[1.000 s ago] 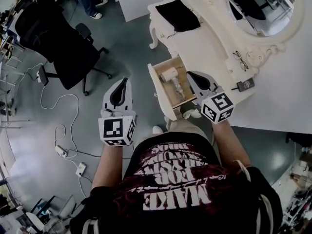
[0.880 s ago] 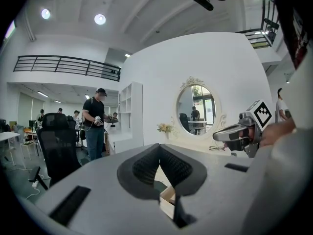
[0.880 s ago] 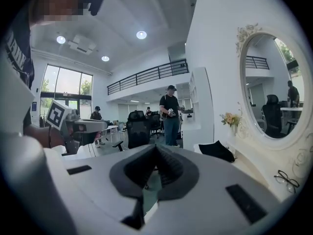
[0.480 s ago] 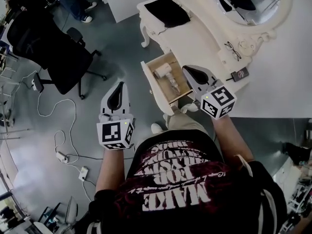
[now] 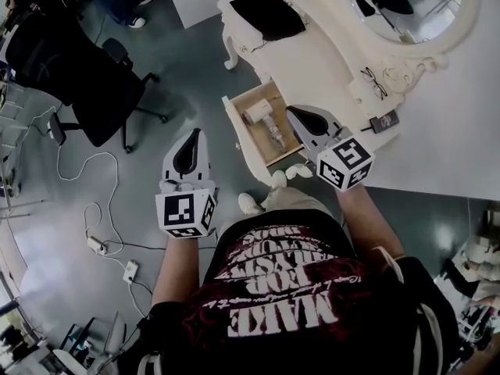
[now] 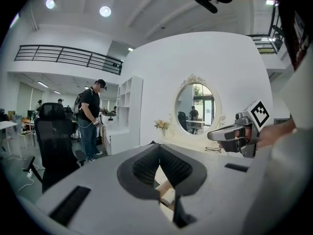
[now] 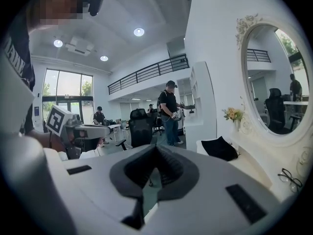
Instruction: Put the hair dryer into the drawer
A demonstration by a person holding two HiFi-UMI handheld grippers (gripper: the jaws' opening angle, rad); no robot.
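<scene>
Wooden drawer open, hair dryer lying inside. Left gripper and right gripper pressed together, empty; right one just beside drawer. Black chair left, glasses on dresser. Layout same as second ago.

This is a big open office or lab hall with bedroom furniture set up in it. At upper right an ornate white surface stands under an oval mirror. At upper left is a black office chair, and a power strip lies on the grey floor. A railed mezzanine runs beneath ceiling spotlights.
</scene>
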